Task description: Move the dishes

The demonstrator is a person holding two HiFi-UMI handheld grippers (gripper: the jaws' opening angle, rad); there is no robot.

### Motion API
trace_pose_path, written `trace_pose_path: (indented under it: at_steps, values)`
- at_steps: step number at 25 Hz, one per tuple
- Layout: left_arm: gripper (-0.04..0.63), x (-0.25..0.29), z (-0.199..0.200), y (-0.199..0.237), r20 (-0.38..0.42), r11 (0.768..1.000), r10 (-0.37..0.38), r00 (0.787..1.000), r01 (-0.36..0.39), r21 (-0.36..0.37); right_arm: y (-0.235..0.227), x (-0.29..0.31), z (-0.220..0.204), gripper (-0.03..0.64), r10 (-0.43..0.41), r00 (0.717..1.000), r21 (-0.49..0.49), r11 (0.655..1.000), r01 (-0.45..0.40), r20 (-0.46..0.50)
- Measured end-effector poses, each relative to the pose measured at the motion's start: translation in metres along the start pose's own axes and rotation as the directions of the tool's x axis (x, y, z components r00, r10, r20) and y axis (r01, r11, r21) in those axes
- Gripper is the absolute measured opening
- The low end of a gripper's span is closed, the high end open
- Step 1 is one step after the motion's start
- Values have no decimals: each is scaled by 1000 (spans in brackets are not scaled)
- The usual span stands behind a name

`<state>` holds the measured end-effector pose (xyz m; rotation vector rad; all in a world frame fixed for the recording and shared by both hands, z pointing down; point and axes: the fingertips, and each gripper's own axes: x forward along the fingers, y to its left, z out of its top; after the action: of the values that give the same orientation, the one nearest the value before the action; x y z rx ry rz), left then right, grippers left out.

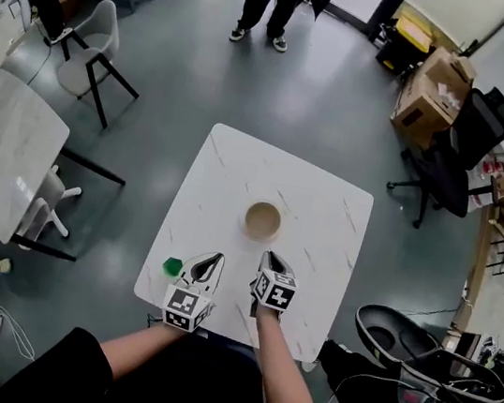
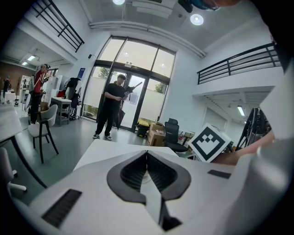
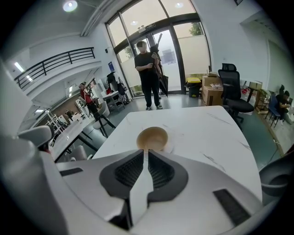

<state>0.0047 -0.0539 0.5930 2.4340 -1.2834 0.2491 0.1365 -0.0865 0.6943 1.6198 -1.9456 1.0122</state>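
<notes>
Small green block [image 1: 172,267] at the table's [image 1: 239,161] near-left edge. My left gripper [image 1: 214,260] is just right of it, low over the tabletop, jaws pressed together, nothing in them; the left gripper view [image 2: 147,153] confirms this. Tan bowl [image 1: 262,220] sits mid-table, ahead of both grippers and apart from them. My right gripper [image 1: 269,257] is just this side of the bowl, tilted down at it, jaws drawn together and empty. In the right gripper view [image 3: 146,151] the bowl [image 3: 153,137] shows right past the tips, not touched. Black office chair [image 1: 457,152] is on the floor, far right.
</notes>
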Motion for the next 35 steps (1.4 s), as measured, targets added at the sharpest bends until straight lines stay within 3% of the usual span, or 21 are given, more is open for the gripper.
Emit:
trace_pose_path:
  at_steps: [13,21,29,35]
  values:
    - [17,56,-12,-4,-70,996,83,994,-85,-26,-59,77,10,57,44,993,22,999,-42,-106]
    - [17,68,-25,-6,-104,994,102,989,-106,-34,-66,107,16,61,93,989,109,991,-80,-119]
    - [17,59,-37,-6,-124,991,119,985,-126,-51,-71,124,9,65,90,984,167,984,-63,-157]
    - [17,44,-33,2,-108,989,136,985,-142,-51,-61,117,19,28,95,987,144,987,-76,-130]
